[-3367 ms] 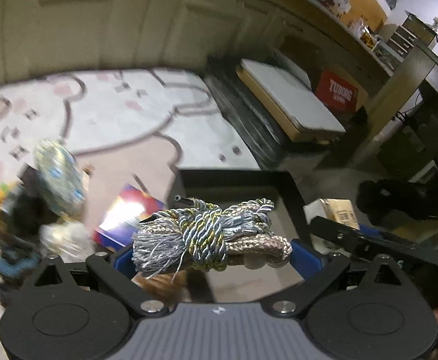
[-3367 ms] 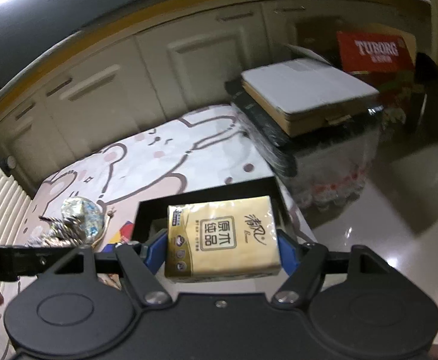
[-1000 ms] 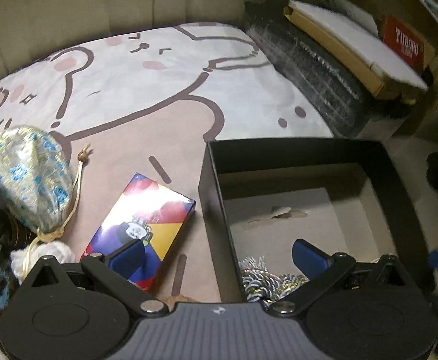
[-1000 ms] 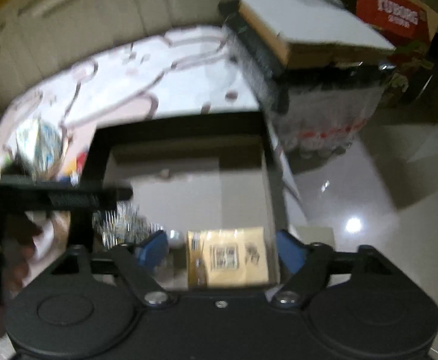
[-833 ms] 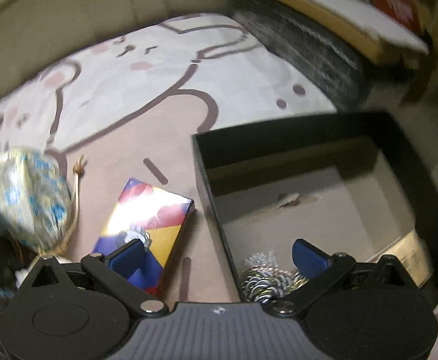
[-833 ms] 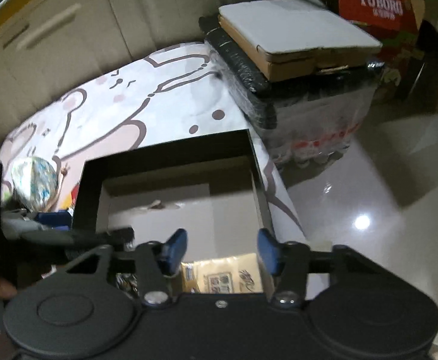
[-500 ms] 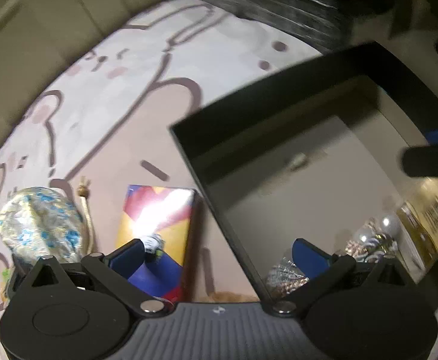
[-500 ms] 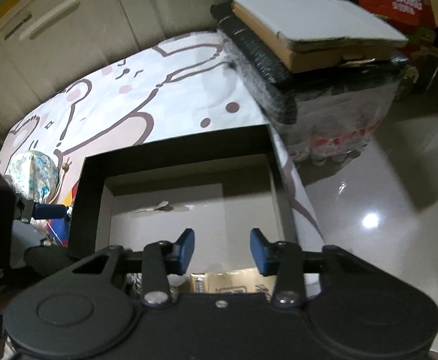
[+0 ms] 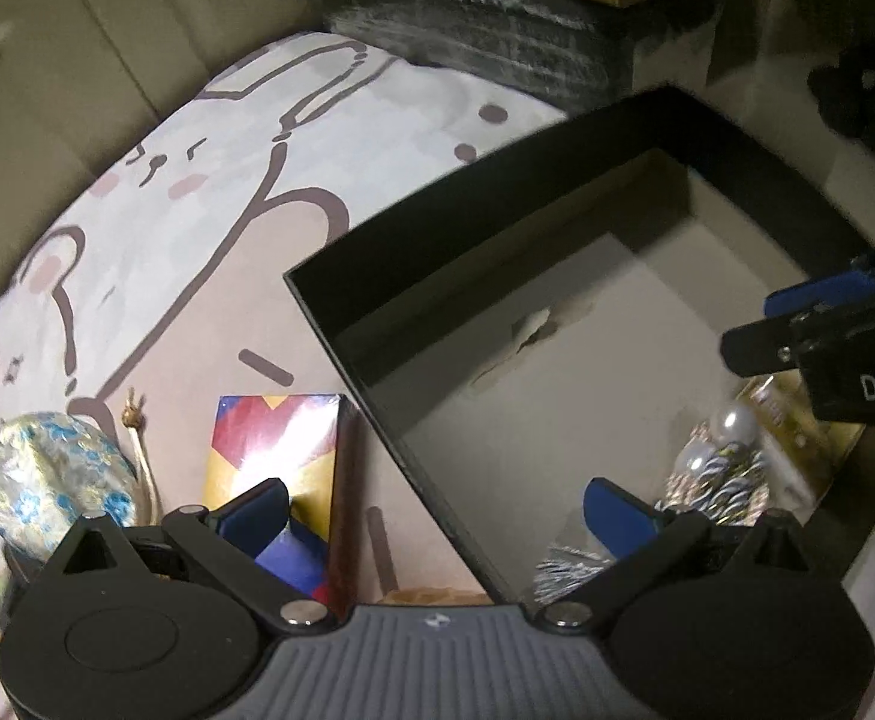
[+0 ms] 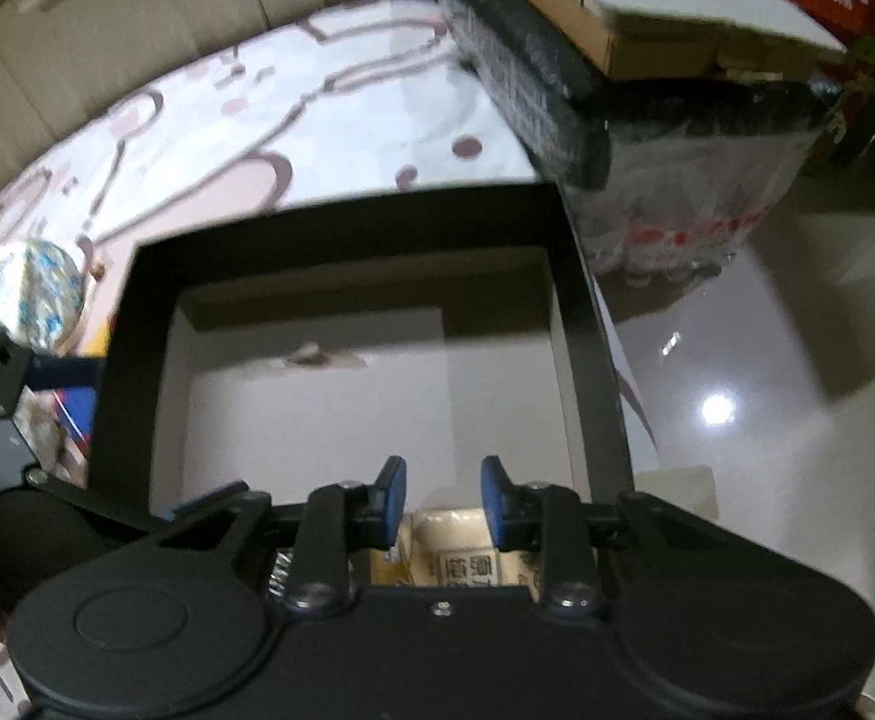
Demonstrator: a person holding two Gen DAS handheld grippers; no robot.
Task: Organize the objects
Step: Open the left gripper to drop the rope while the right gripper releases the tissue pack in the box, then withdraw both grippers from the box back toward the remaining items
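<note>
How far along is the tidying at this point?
Done: the rope bundle and tissue pack lie inside the black box. In hand: nothing; the left gripper is open, and the right gripper is partly open and empty. Left: the colorful box and brocade pouch sit on the mat.

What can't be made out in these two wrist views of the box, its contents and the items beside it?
- Tissue pack: right wrist view, mostly hidden behind the right gripper; print unreadable.
- Rope bundle: left wrist view, partly hidden by the left gripper finger; its full shape is unclear.
- Colourful box: near end covered by the left finger.
- Brocade pouch: blurred; its contents cannot be seen.
- Black box: near wall hidden in both views.
</note>
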